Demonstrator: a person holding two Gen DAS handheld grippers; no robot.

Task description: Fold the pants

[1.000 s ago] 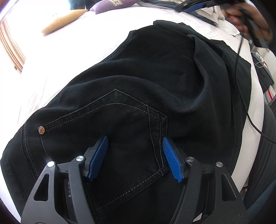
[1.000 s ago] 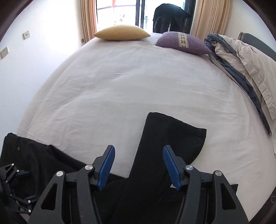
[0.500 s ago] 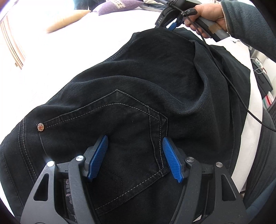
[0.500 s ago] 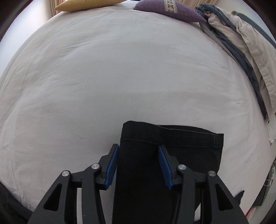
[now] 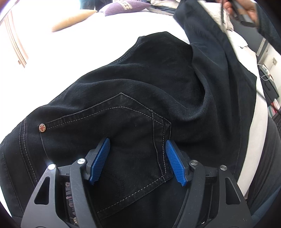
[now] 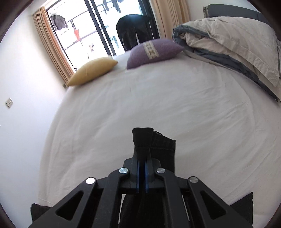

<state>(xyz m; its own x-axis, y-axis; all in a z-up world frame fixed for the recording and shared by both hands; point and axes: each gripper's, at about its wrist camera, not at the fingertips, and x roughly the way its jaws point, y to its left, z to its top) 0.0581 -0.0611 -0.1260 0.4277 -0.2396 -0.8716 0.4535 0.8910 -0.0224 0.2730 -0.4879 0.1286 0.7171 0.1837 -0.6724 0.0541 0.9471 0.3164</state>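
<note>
Black pants (image 5: 144, 98) spread on the white bed (image 6: 158, 105), seat and back pocket (image 5: 123, 136) nearest, legs running off toward 1 o'clock. Left claw (image 5: 137, 157) wide, blue pads either side of the pocket, gripping nothing, probably poised to pin the waist end while the far end travels. Right claw (image 6: 142, 172) clamped tight on the leg hem (image 6: 151, 140), cloth bunched between its pads and lifted off the sheet, visible at 1 o'clock in the left view as a raised strip below the hand (image 5: 244, 8). Likely purpose: carrying hem toward waistband for a lengthwise fold. Yellow pillow (image 6: 93, 71) and purple pillow (image 6: 152, 50) at 12 o'clock, well apart.
</note>
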